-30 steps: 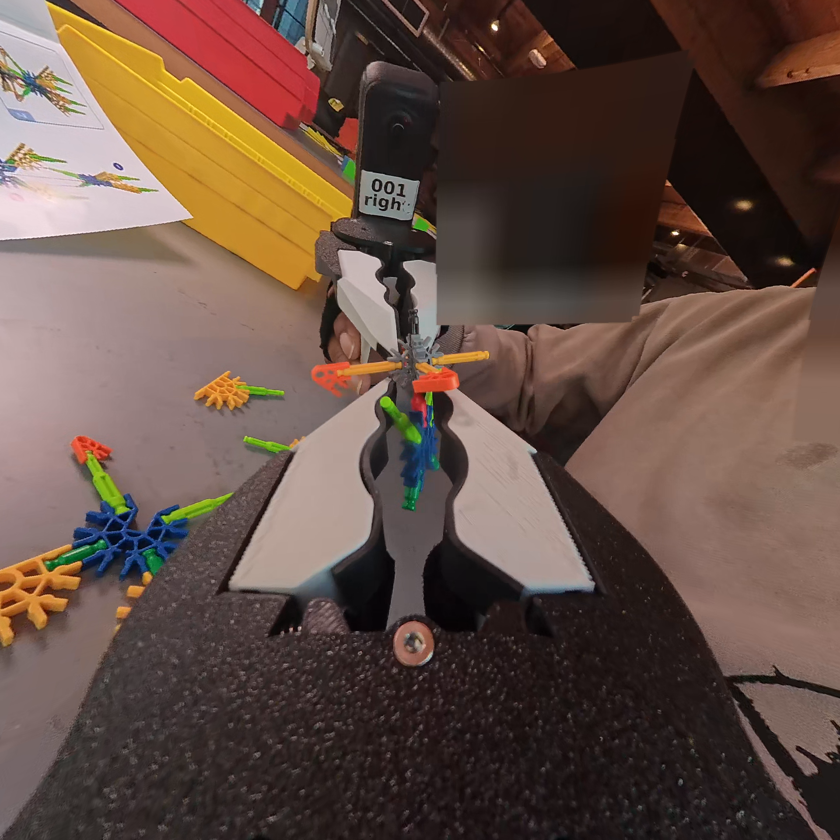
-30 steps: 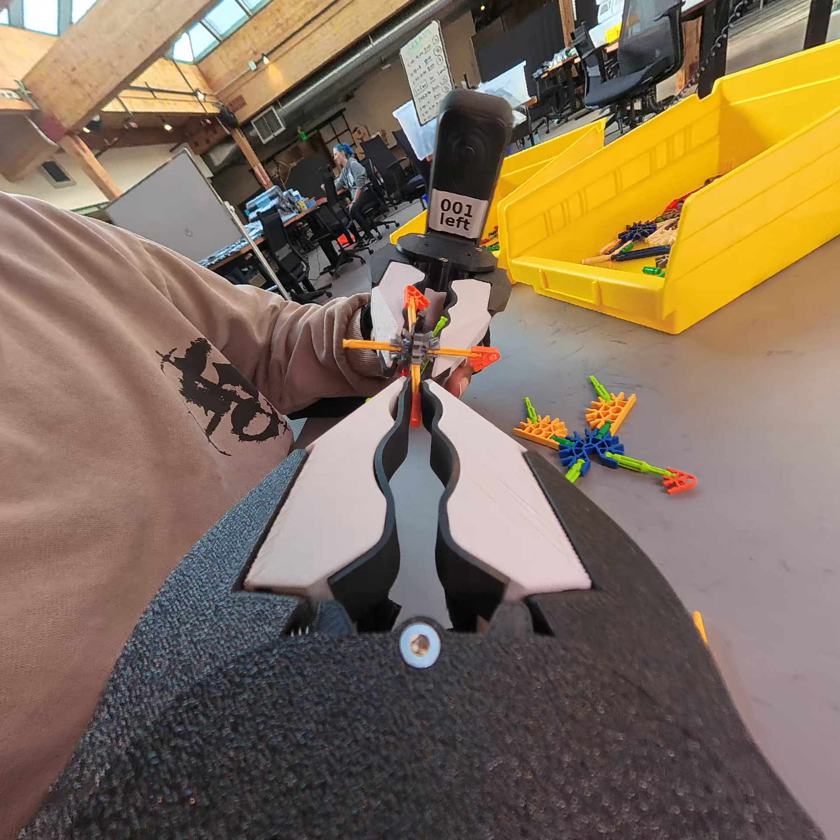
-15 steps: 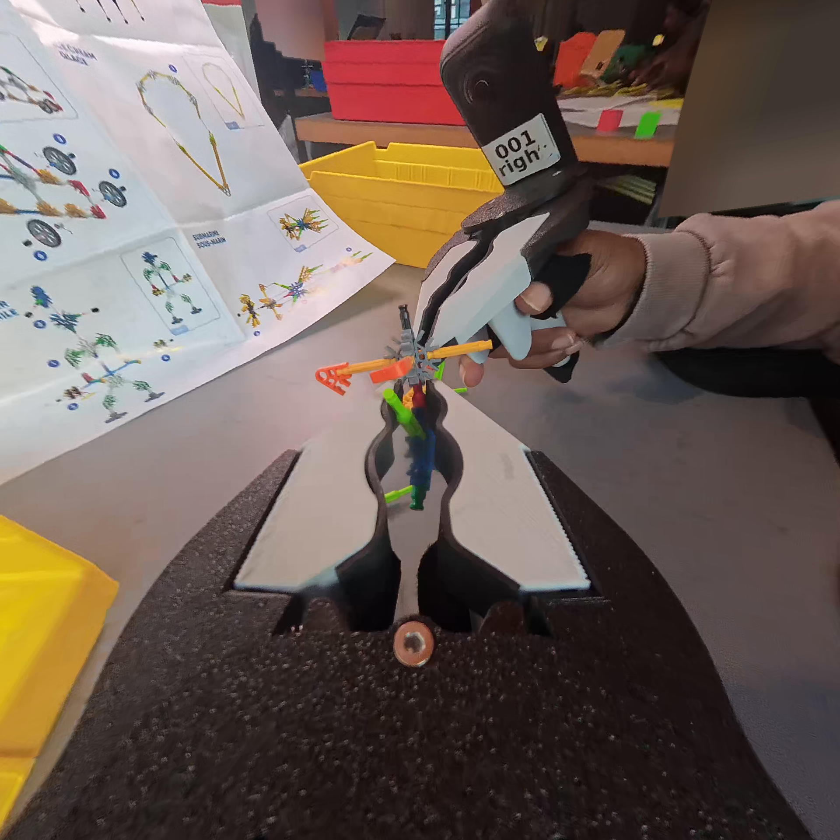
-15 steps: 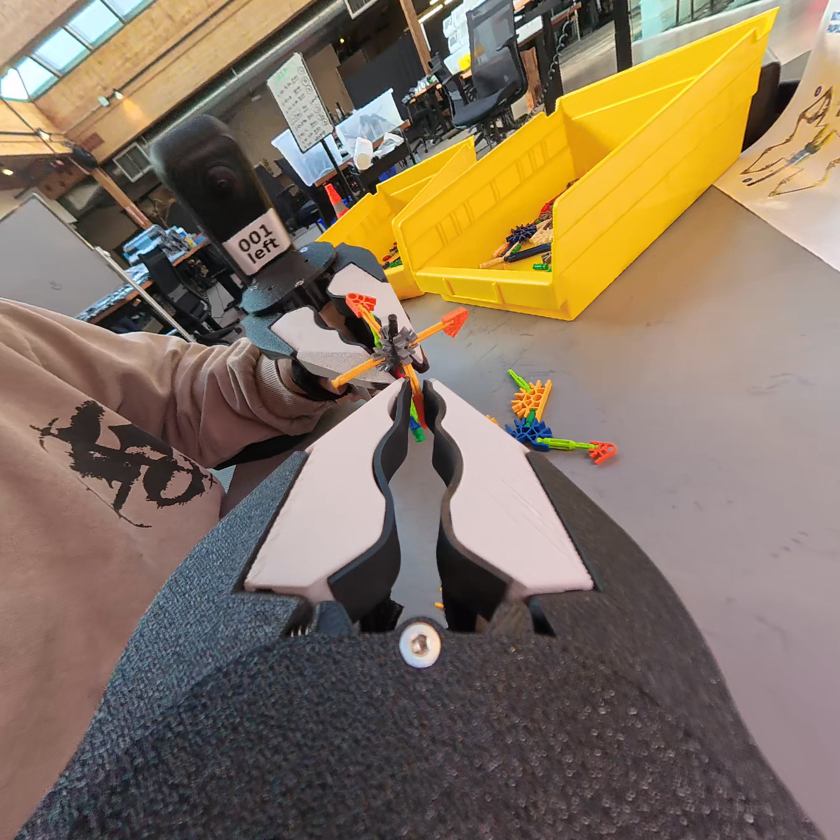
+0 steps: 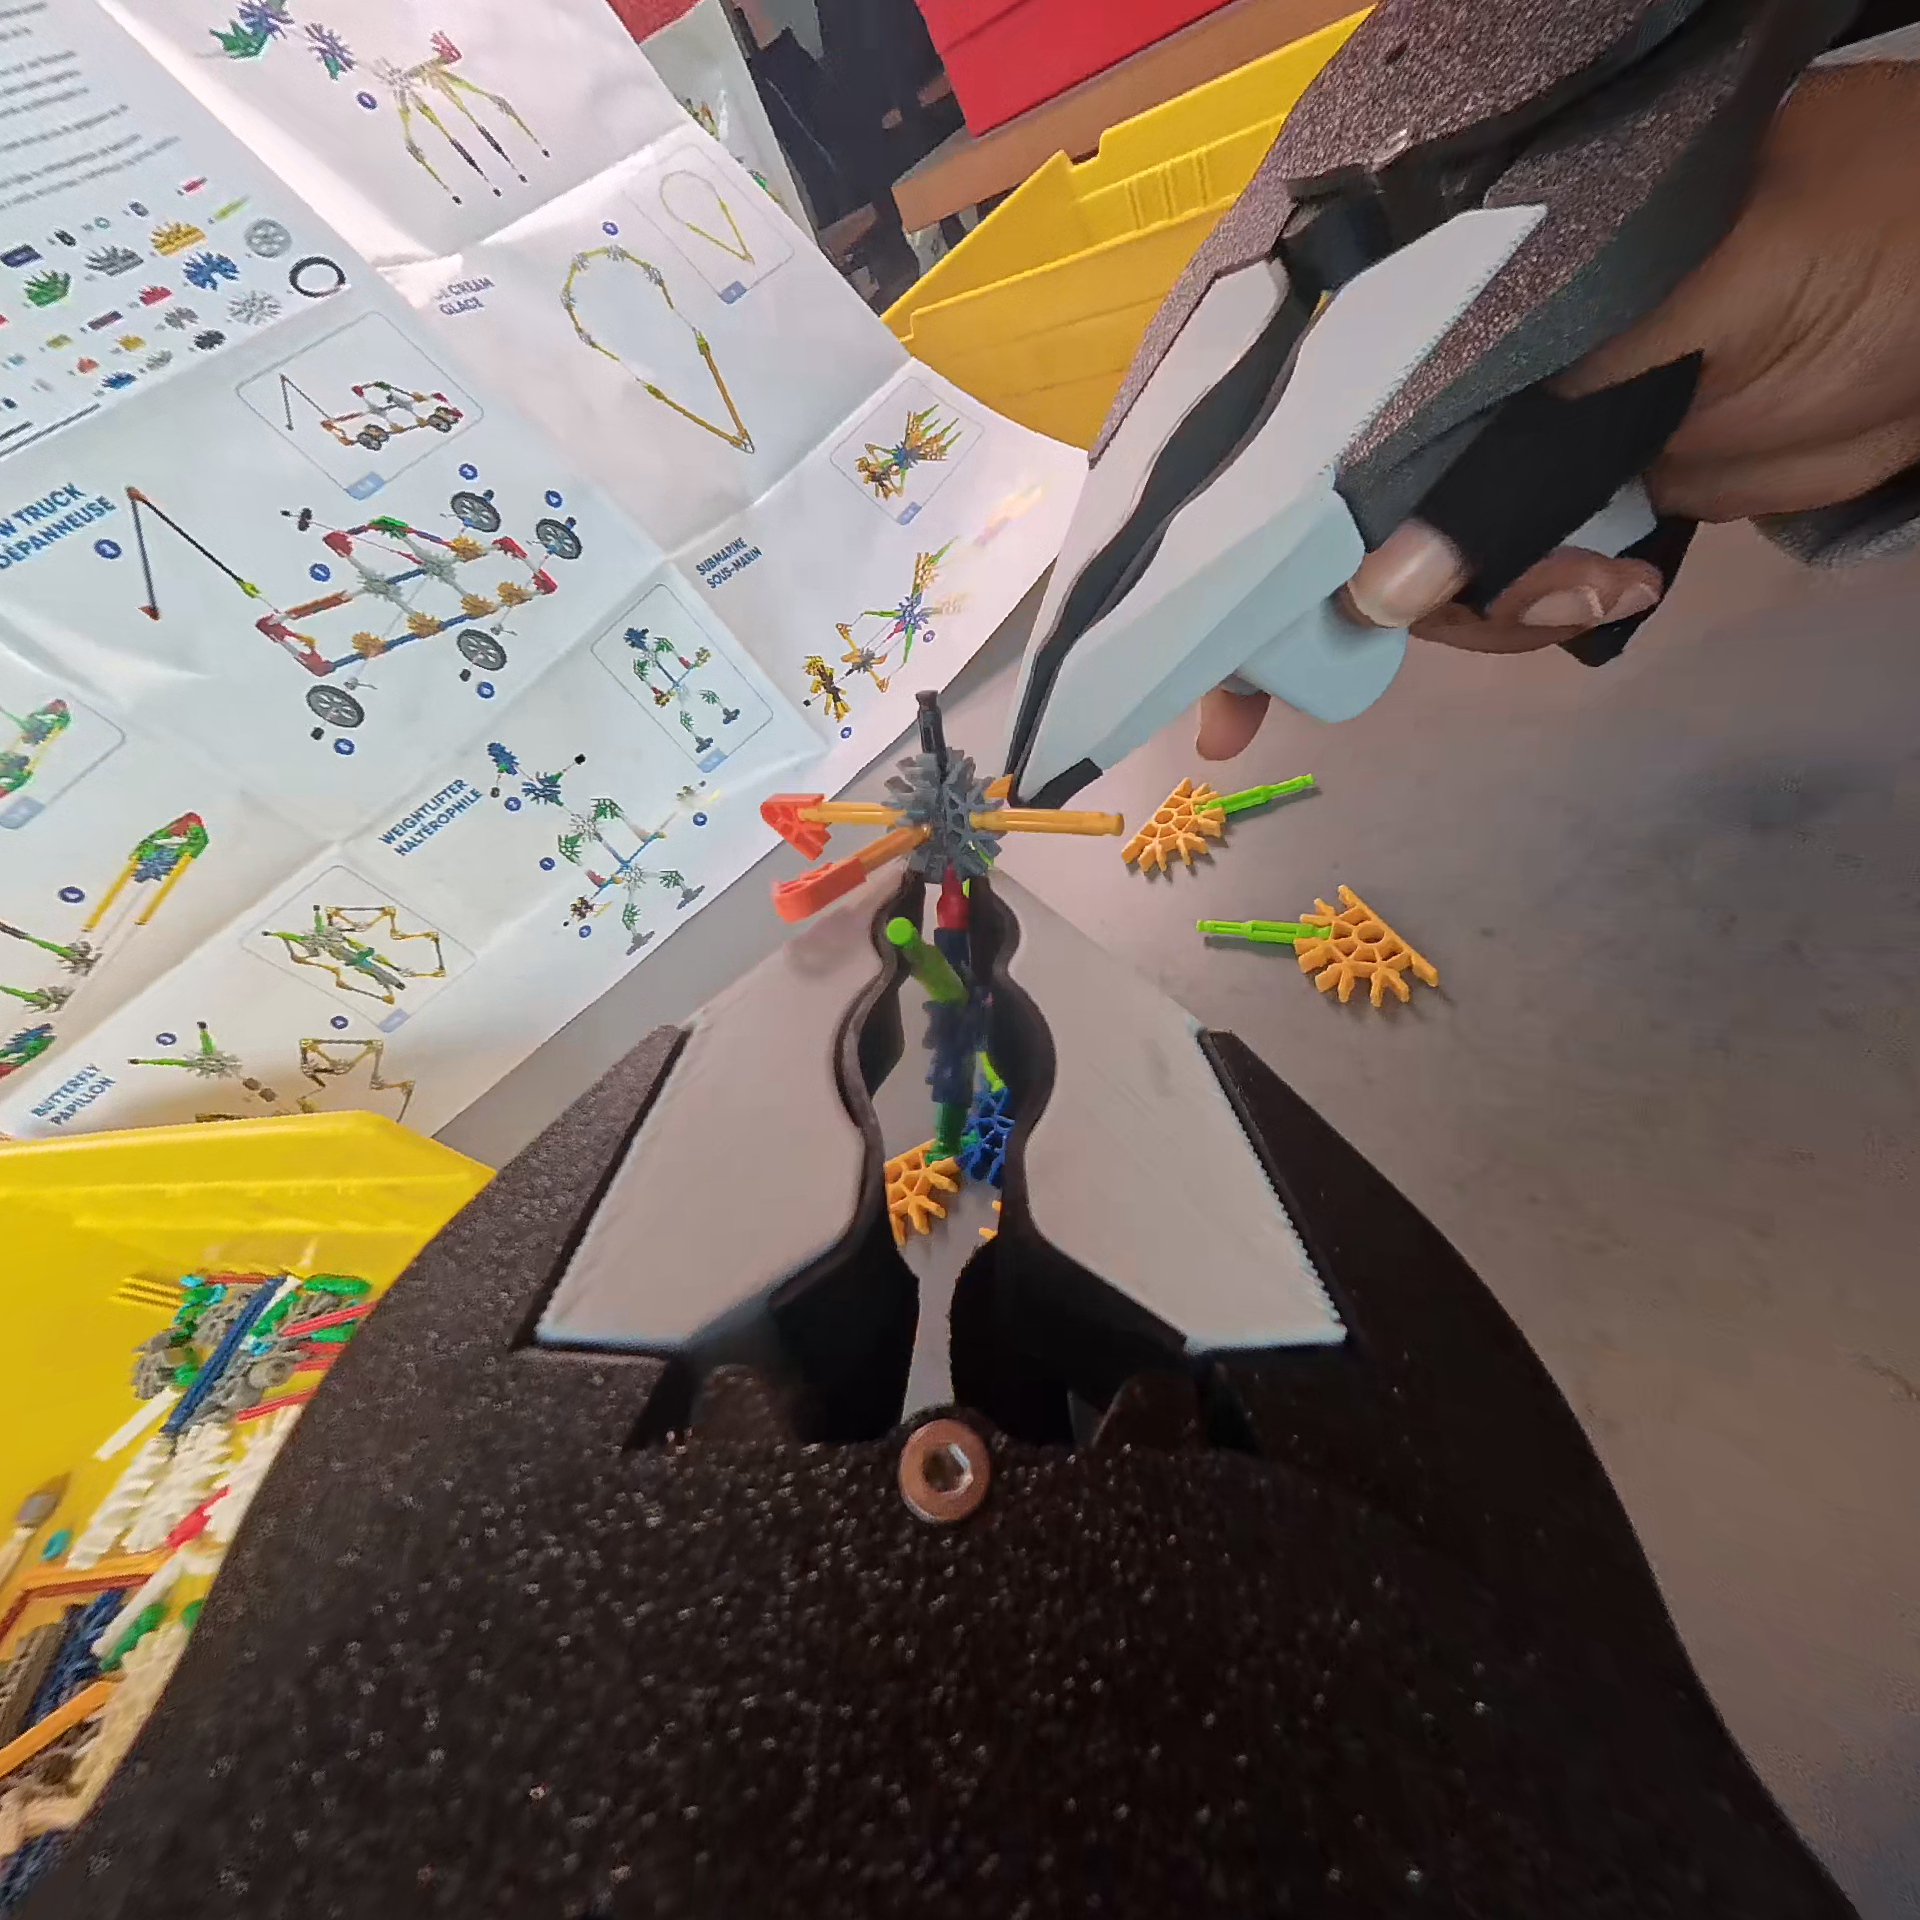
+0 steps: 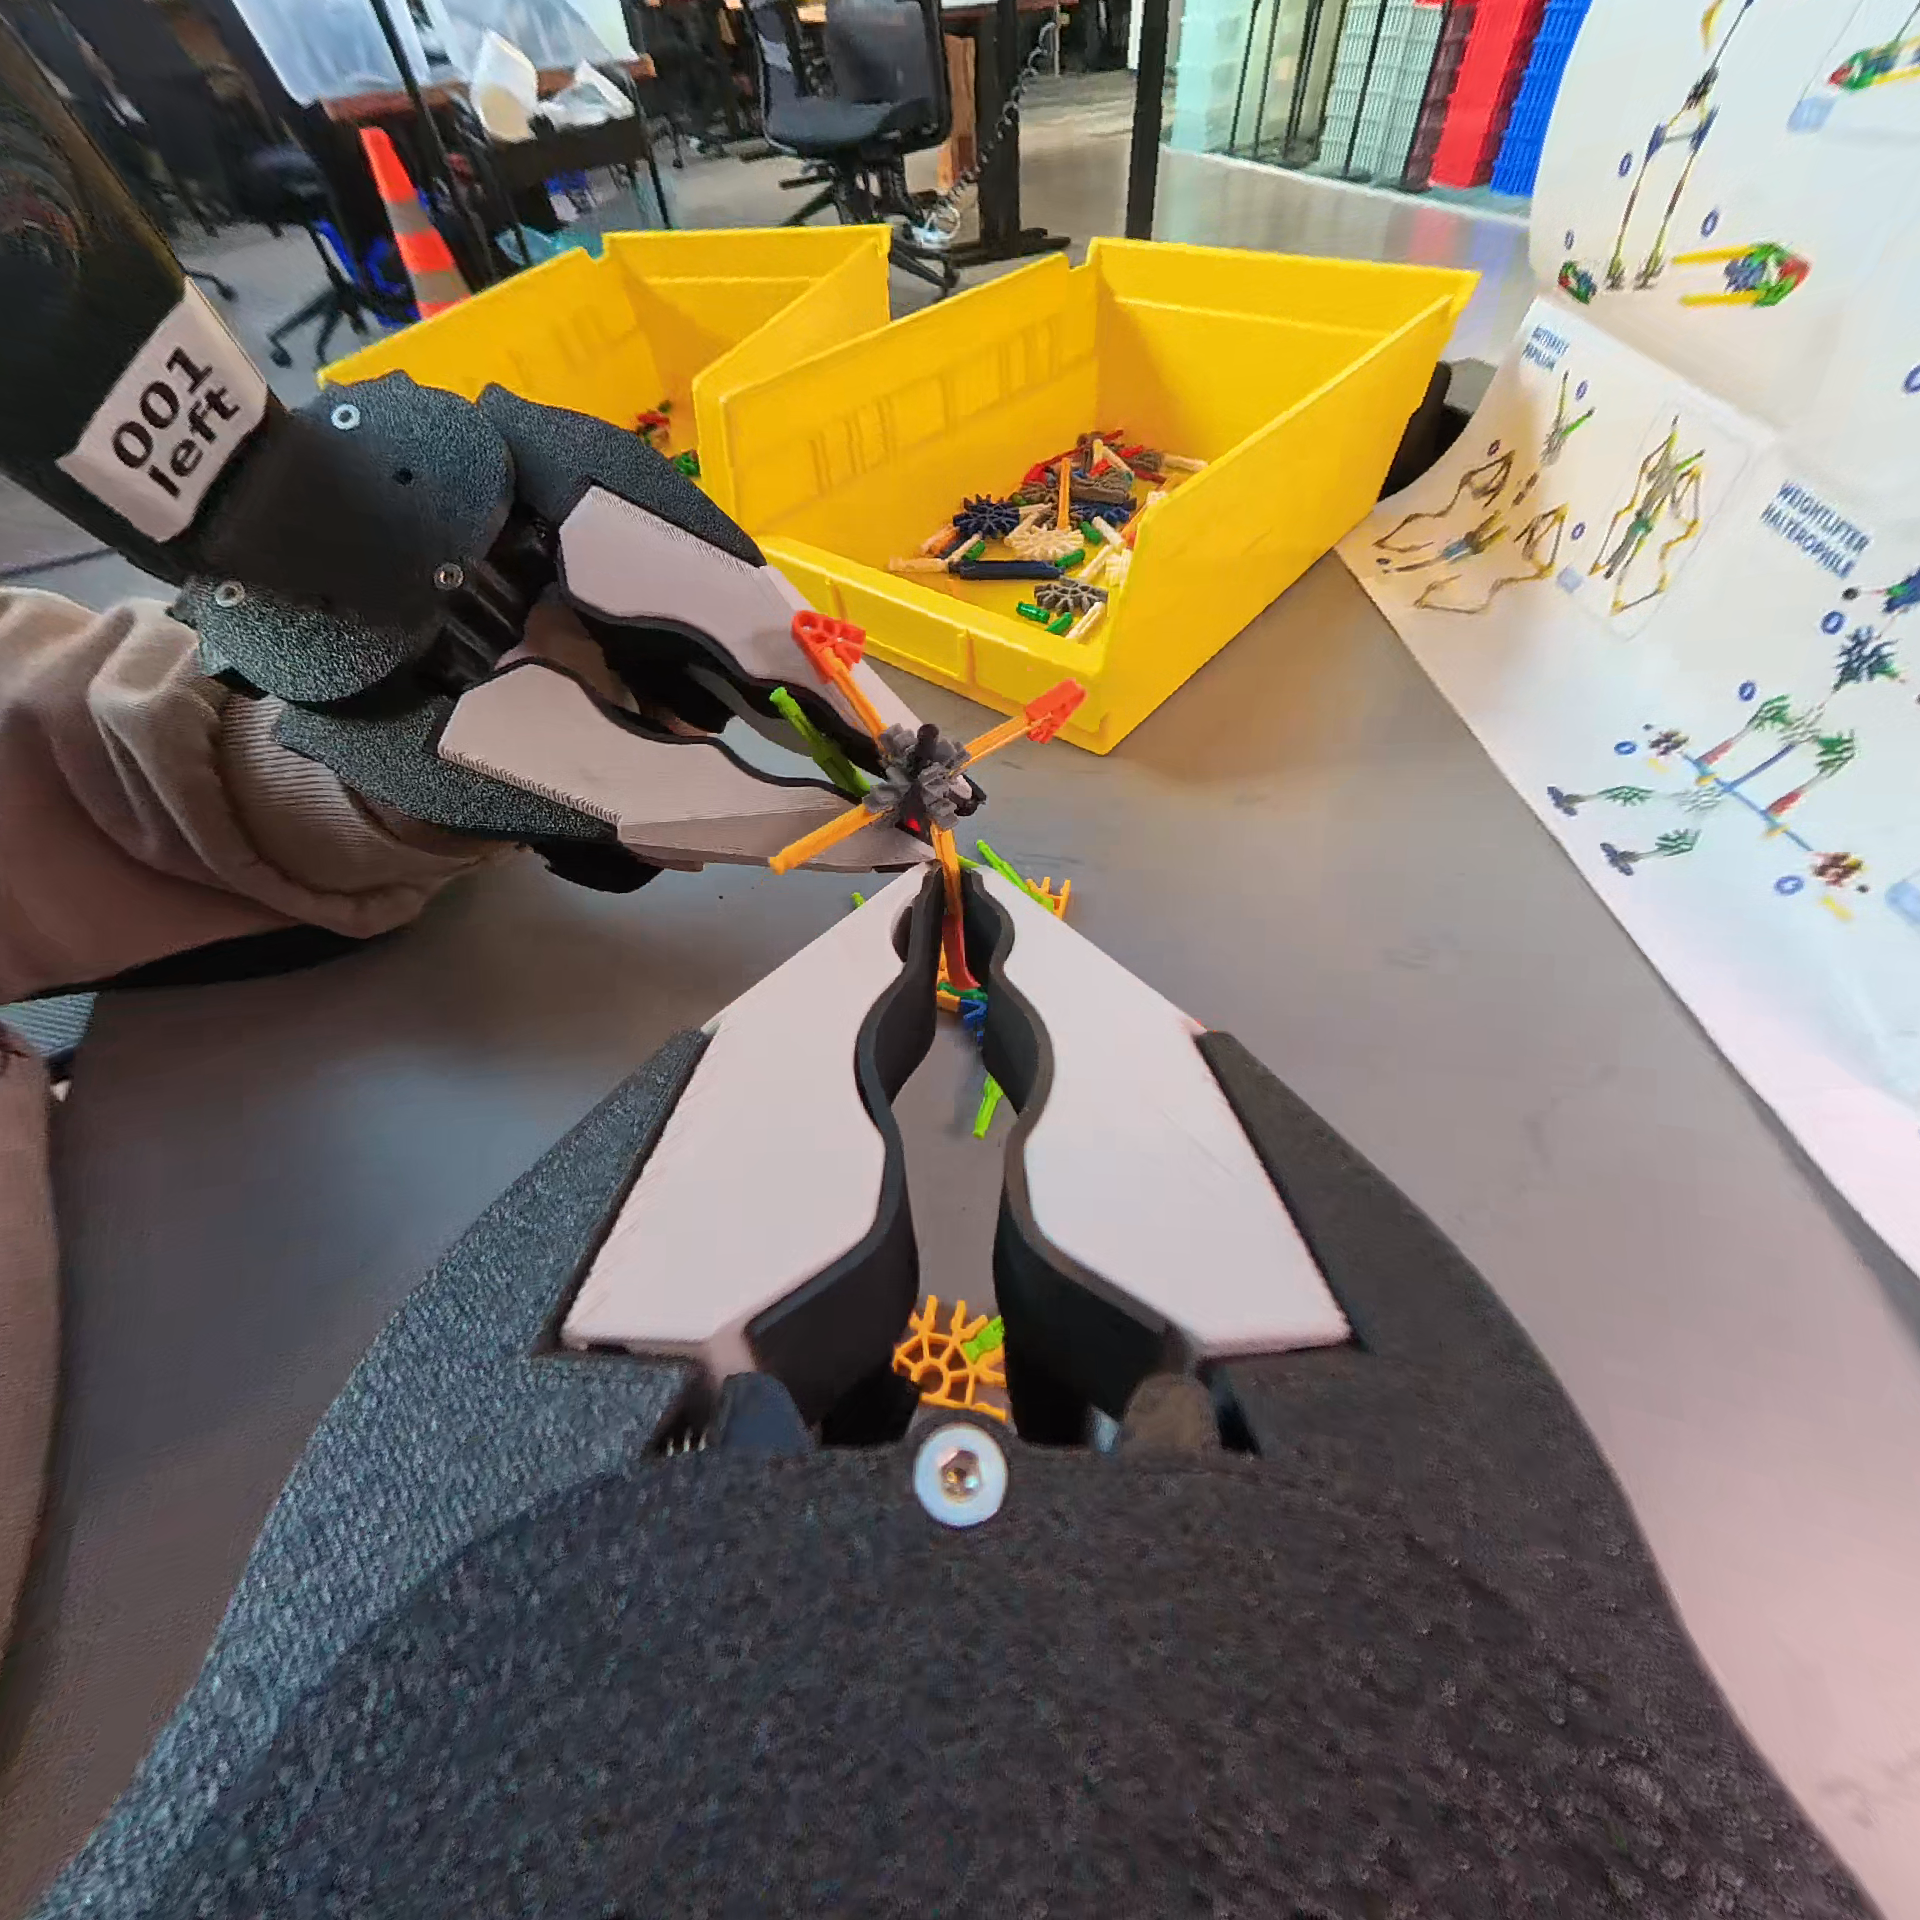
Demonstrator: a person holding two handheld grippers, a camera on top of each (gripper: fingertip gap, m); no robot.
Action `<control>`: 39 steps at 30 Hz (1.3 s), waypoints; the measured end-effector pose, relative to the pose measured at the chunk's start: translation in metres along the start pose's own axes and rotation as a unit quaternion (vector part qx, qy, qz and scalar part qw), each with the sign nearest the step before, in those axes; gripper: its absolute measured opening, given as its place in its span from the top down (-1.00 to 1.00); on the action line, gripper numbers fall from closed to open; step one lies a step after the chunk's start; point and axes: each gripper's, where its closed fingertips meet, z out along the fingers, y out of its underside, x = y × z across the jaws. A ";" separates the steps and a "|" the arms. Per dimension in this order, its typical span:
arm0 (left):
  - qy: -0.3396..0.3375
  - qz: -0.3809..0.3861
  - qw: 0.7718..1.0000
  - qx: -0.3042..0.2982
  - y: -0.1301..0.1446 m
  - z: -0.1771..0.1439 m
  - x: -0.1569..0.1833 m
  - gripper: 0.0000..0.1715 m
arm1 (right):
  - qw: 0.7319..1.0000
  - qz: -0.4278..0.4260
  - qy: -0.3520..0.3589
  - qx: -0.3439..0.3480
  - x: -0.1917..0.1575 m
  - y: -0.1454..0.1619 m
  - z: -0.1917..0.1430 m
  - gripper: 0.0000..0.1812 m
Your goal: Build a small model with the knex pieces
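A small toy assembly of a grey toothed hub with orange rods (image 5: 943, 821) (image 6: 920, 779) is pinched by both the left hand-held gripper (image 5: 951, 883) (image 6: 914, 821) and the right hand-held gripper (image 6: 945, 883) (image 5: 1023, 795) above the grey bench (image 6: 1351, 935).

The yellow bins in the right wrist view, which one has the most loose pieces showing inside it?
The nearer yellow bin, on the right beside the instruction sheet. A heap of mixed rods and connectors covers its floor; the farther bin on the left shows only a few pieces.

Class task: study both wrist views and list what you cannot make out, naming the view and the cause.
- Left wrist view: the toy model's lower part, hidden between the left gripper's fingers.
- Right wrist view: where the right gripper grips the orange rod, hidden by its fingers.
- Right wrist view: the yellow bin's pieces, too small.
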 end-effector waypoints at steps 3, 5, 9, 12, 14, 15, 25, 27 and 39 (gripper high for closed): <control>-0.019 0.016 0.999 -0.020 0.005 0.002 -0.002 0.94 | 0.999 -0.027 0.026 -0.010 0.001 0.002 0.002 1.00; -0.017 0.006 0.999 -0.028 0.009 0.003 -0.004 0.94 | 0.999 -0.034 0.038 -0.014 0.001 0.003 0.005 1.00; 0.033 -0.045 0.998 -0.025 0.012 0.003 0.001 0.94 | 0.996 -0.078 0.047 -0.025 -0.001 0.007 0.008 1.00; 0.131 -0.162 0.978 0.020 0.003 -0.003 0.008 0.95 | 0.999 -0.014 -0.045 0.010 -0.010 0.002 0.003 1.00; 0.163 -0.179 0.970 0.034 -0.002 -0.005 0.015 0.94 | 0.992 0.028 -0.121 0.029 -0.018 0.002 -0.002 1.00; 0.171 -0.184 0.967 0.040 -0.005 -0.006 0.018 0.95 | 0.985 0.051 -0.157 0.038 -0.023 0.001 -0.005 1.00; 0.308 -0.251 0.915 0.072 -0.020 -0.022 0.041 0.94 | 0.960 0.038 -0.267 0.071 -0.049 -0.004 -0.022 1.00; 0.319 -0.242 0.914 0.065 -0.019 -0.023 0.046 0.94 | 0.957 0.022 -0.284 0.061 -0.054 0.000 -0.025 1.00; 0.114 -0.063 0.991 -0.022 0.013 0.000 0.018 0.95 | 0.981 0.103 -0.164 -0.007 -0.020 0.019 0.003 0.94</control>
